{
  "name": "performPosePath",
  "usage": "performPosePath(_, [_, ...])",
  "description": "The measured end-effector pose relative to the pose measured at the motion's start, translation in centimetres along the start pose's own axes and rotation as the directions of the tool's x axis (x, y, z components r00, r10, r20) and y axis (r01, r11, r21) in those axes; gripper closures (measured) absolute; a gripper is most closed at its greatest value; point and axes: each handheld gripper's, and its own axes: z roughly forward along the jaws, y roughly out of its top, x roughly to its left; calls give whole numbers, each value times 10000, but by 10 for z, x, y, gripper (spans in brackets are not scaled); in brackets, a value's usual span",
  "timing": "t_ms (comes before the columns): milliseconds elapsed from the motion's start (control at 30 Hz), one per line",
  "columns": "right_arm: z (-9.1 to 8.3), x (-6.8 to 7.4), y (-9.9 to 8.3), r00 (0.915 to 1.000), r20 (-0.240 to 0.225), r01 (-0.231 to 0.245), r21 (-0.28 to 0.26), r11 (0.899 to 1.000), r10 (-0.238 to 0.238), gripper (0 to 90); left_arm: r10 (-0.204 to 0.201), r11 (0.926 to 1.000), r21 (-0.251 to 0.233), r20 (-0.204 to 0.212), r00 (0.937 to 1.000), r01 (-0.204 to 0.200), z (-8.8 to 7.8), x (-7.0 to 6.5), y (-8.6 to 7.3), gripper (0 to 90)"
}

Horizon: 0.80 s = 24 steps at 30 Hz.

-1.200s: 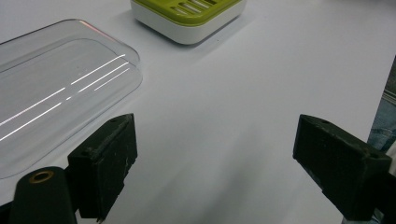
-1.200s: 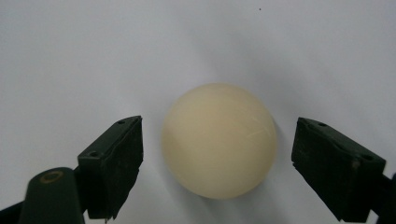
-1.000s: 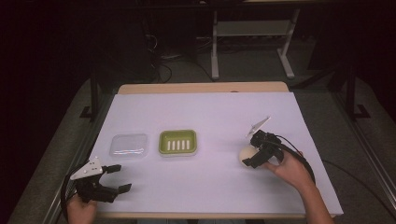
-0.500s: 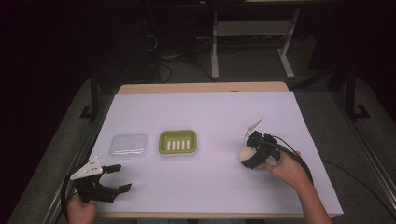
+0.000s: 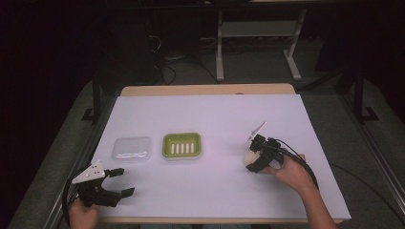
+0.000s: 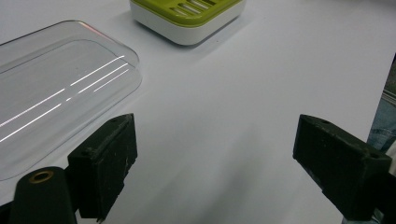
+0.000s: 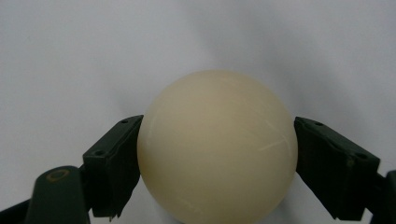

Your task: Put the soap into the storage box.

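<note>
In the left gripper view, the clear lid [image 6: 56, 88] runs off the left edge and the green soap dish [image 6: 187, 18] off the top. In the right gripper view, the cream ball [image 7: 217, 149] is cut by the bottom edge, and it hides the surface beneath.

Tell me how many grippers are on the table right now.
2. The left gripper sits at the near left corner, jaws open and empty. The right gripper is on the right side, jaws against a cream soap.
</note>
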Motion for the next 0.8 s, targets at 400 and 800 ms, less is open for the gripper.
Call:
performPosePath(400, [1, 2, 1, 9999, -6, 173, 126, 9998, -173, 232, 4, 10000, 0, 0, 10000, -4, 0, 0, 0, 129])
performPosePath(800, [-1, 2, 5, 10000, -48, 60, 307, 9995, -59, 237, 16, 10000, -29, -18, 10000, -16, 0, 0, 0, 129])
